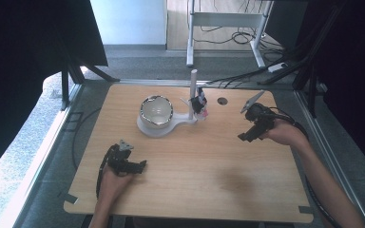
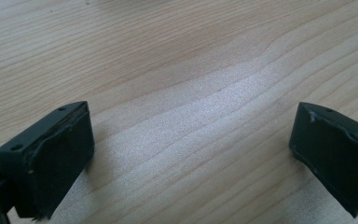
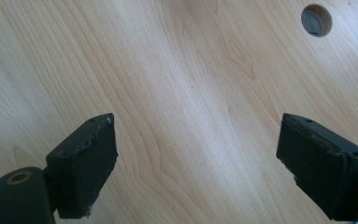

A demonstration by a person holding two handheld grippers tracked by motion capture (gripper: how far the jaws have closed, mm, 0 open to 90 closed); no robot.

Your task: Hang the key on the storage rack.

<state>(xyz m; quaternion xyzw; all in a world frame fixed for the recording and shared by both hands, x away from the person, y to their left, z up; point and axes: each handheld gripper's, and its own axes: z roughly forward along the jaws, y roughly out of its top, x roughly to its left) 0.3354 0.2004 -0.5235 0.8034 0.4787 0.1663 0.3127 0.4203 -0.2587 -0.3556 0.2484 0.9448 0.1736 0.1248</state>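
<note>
Here, a wooden table (image 1: 218, 161) was seen from above, with a person's forearms coming in from the near edge, each hand holding a black two-jaw gripper. The left gripper (image 1: 140, 165) lay low near the table's near left corner, its jaws pointing toward the middle of the table. In the left gripper view, the left gripper (image 2: 191, 154) had its jaws spread wide, with bare wood grain between them and nothing held. The right gripper (image 1: 244, 137) sat toward the right side of the table, jaws aimed at the table's middle. In the right gripper view, the right gripper (image 3: 196, 158) also had its jaws wide apart over bare wood, nothing between them, and a round hole (image 3: 316, 20) in the tabletop showed at the far upper right. Toward the far centre of the table stood a white stand (image 1: 164, 129) carrying a shiny bowl (image 1: 156, 110), with an upright white post (image 1: 193, 90) at its right end and a small dark item (image 1: 199, 103) hanging by the post. Both grippers were well apart from that stand, the right one nearer to it.
</note>
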